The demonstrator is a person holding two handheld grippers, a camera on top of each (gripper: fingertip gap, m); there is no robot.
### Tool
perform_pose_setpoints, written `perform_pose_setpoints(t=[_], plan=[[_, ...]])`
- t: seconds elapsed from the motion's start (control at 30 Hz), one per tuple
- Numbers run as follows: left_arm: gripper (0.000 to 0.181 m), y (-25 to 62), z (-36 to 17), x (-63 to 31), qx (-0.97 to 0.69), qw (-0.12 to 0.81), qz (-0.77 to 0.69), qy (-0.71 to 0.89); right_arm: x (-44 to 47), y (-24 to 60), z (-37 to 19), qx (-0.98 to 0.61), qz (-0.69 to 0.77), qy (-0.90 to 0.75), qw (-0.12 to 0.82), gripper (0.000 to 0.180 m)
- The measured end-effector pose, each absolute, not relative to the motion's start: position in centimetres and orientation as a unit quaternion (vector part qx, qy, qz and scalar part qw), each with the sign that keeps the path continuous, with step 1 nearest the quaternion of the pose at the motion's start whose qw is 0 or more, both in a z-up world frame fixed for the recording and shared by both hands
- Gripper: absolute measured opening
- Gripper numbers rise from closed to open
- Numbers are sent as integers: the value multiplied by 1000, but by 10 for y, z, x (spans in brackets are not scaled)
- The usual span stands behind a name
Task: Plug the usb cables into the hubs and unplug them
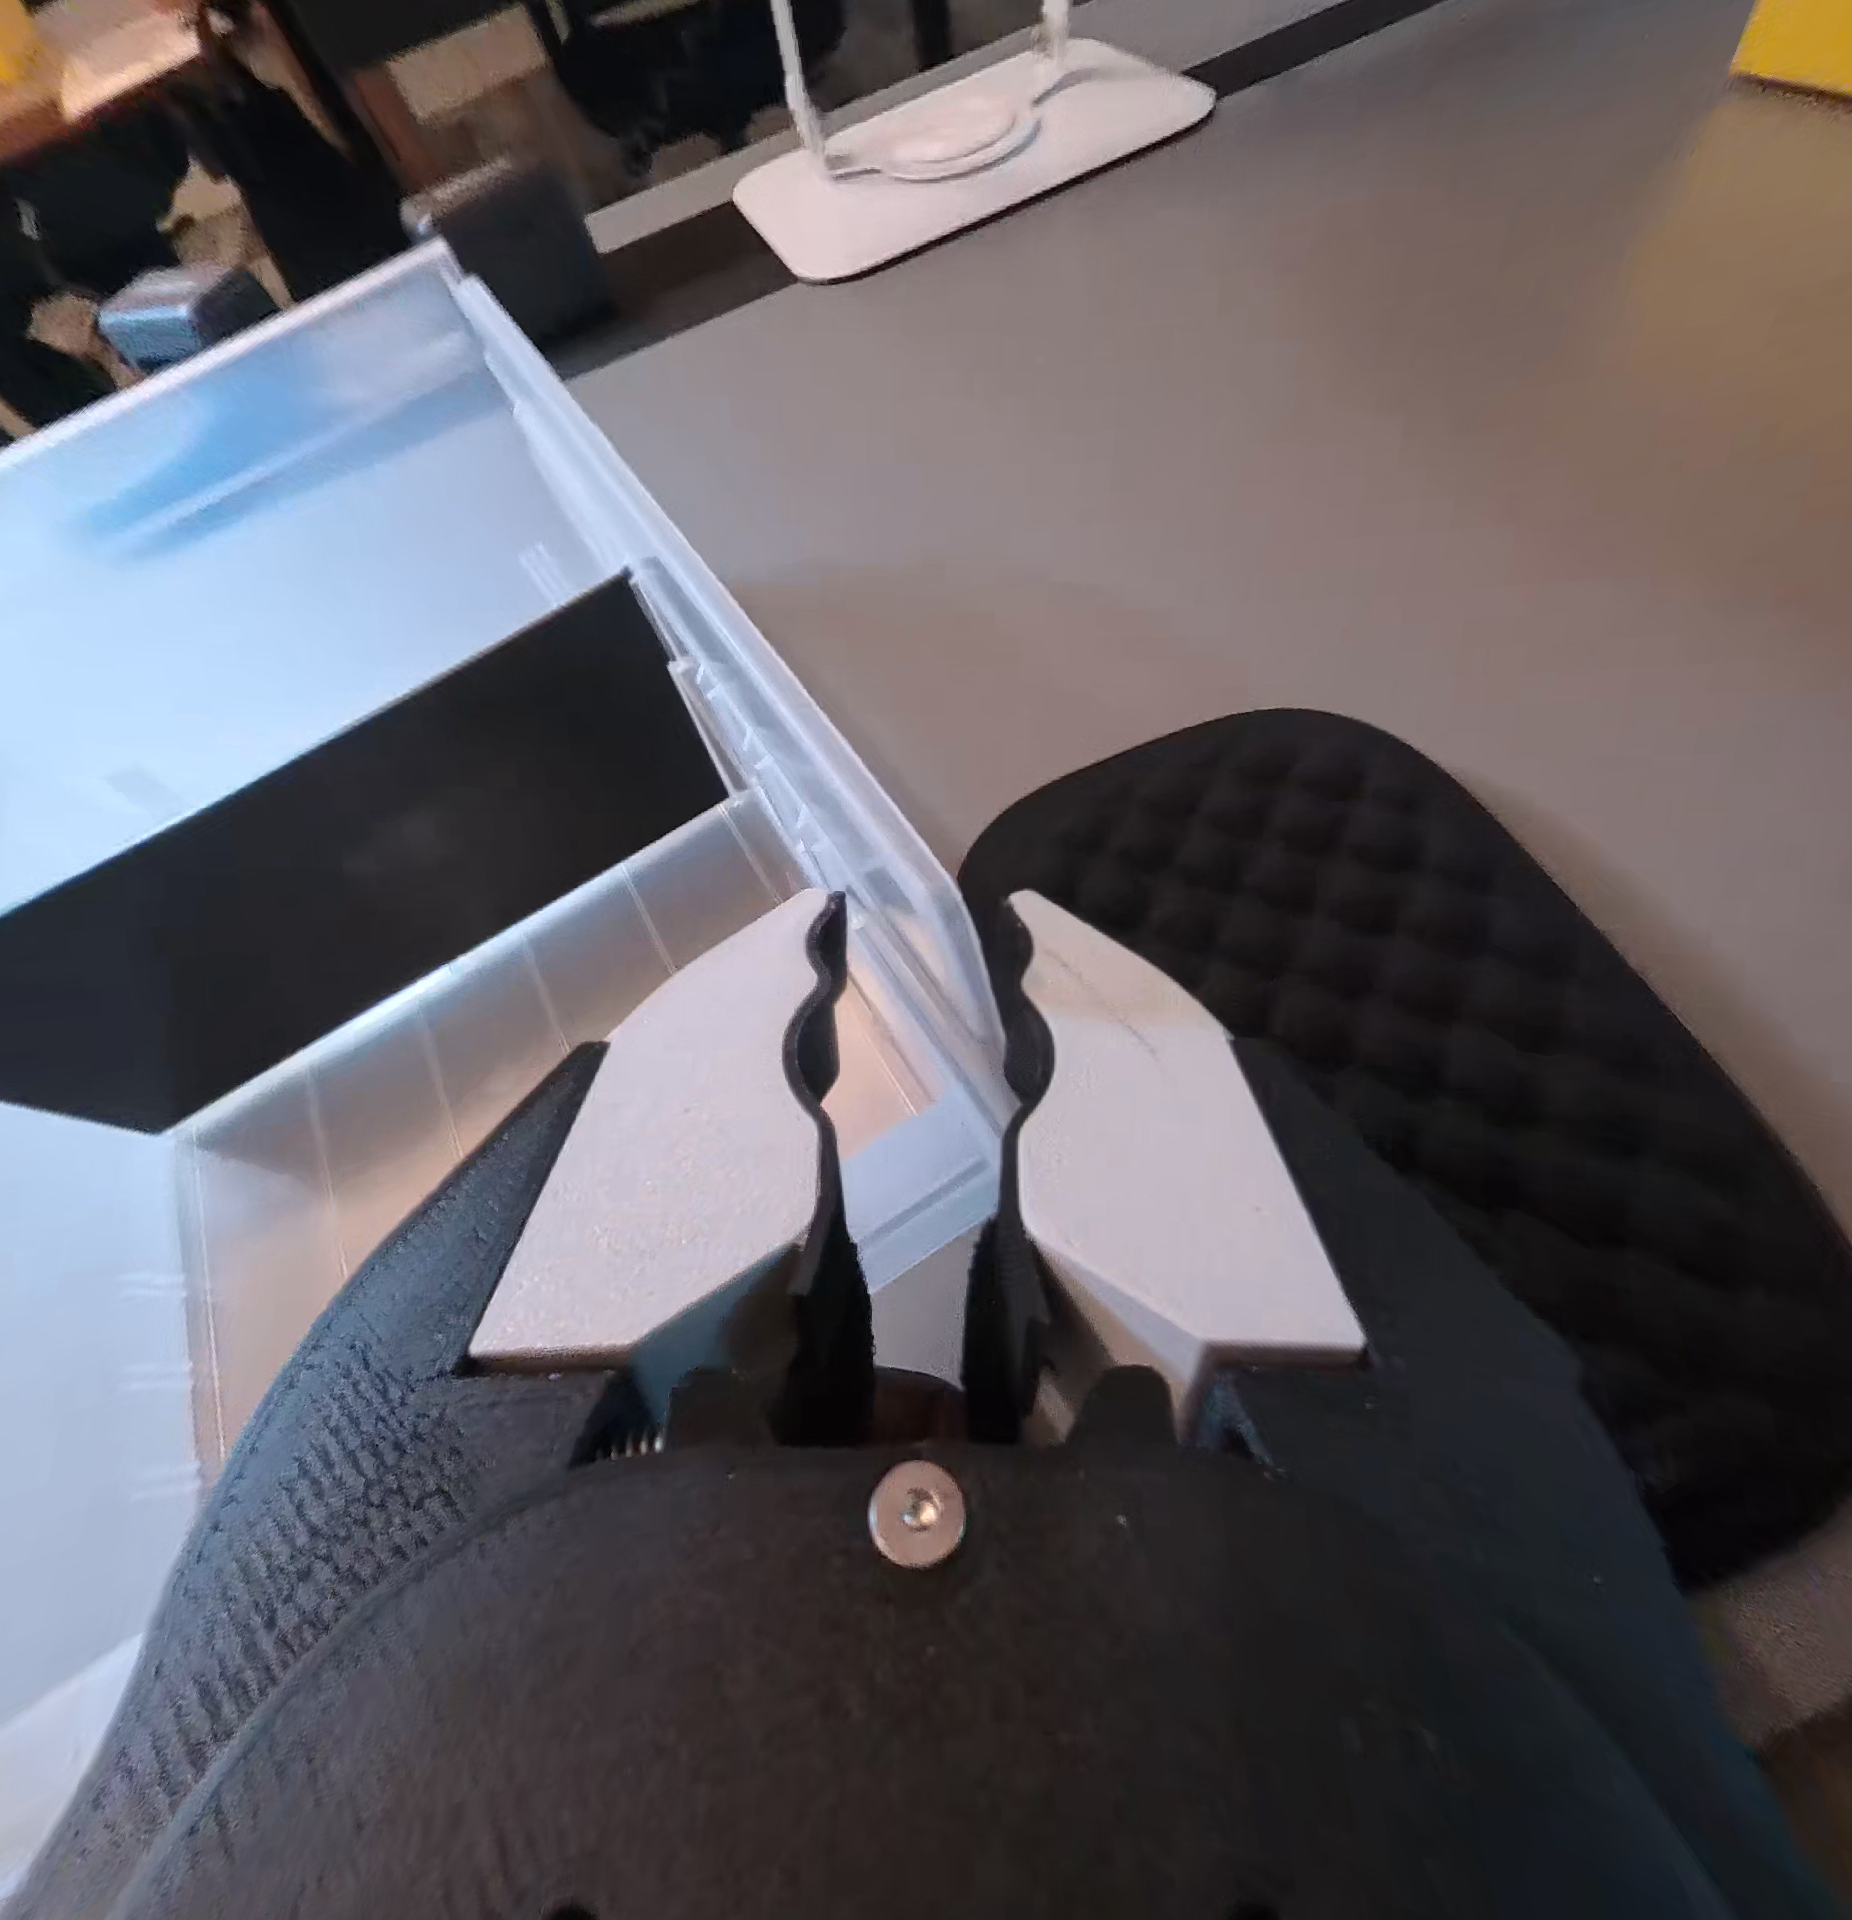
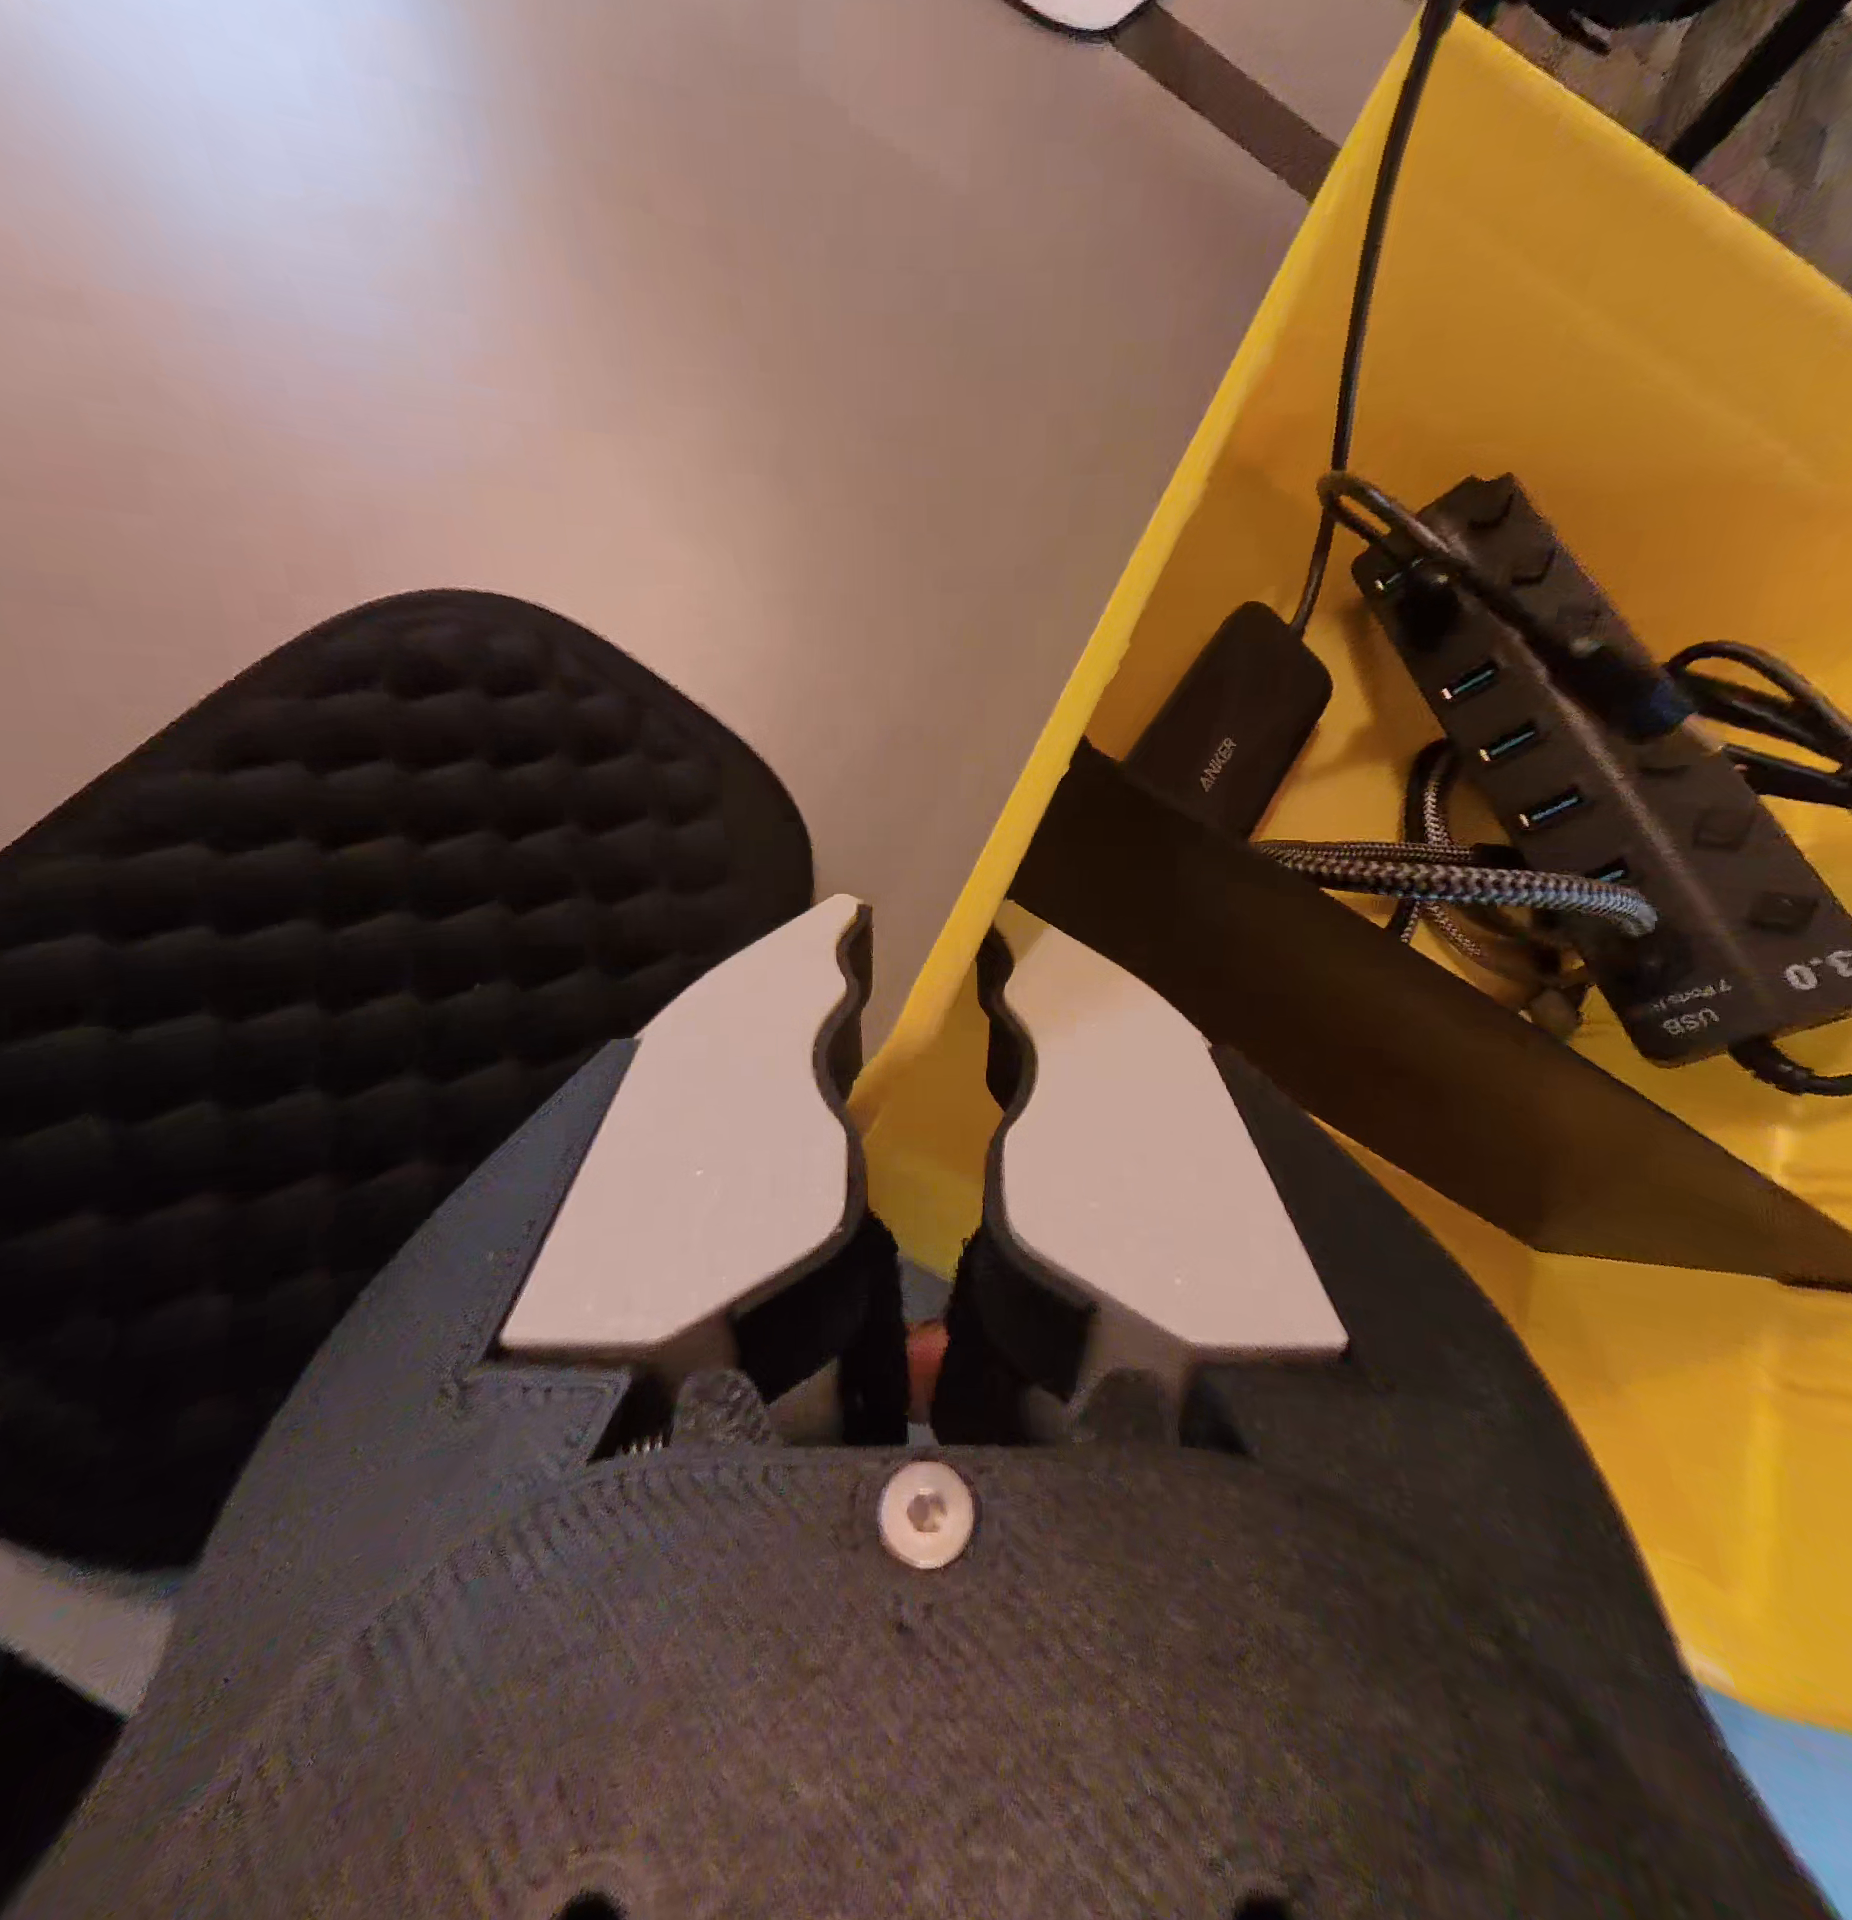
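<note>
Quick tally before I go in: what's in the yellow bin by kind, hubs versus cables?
Hubs: 2, a long multi-port hub and a small flat hub, both in the yellow bin.
Cables: at least 2, one braided cable and one thin black cable; the tangle at right can't be separated.
Total: at least 4.

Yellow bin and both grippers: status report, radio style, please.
Left gripper open, straddling clear bin wall. Right gripper open over yellow bin wall. Hubs and cables inside, untouched. Black divider partly covers them.
</note>
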State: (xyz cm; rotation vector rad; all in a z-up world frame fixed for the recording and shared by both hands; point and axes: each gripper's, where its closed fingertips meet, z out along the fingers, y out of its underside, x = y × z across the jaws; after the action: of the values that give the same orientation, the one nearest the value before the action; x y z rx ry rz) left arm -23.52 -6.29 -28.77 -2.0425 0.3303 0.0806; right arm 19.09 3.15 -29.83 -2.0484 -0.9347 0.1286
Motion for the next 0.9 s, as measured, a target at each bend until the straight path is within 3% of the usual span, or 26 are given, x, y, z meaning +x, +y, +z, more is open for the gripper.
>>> perform_pose_setpoints(t=[0.23, 0.9], plan=[[26, -37, -284, -243, -843, 528, 26, 99, 161, 68, -298, -816, -2, -406, 413, 20], [35, 2, -286, -222, -829, 544, -23, 127, -36, 72, -298, -770, 75, -462, 433, 21]])
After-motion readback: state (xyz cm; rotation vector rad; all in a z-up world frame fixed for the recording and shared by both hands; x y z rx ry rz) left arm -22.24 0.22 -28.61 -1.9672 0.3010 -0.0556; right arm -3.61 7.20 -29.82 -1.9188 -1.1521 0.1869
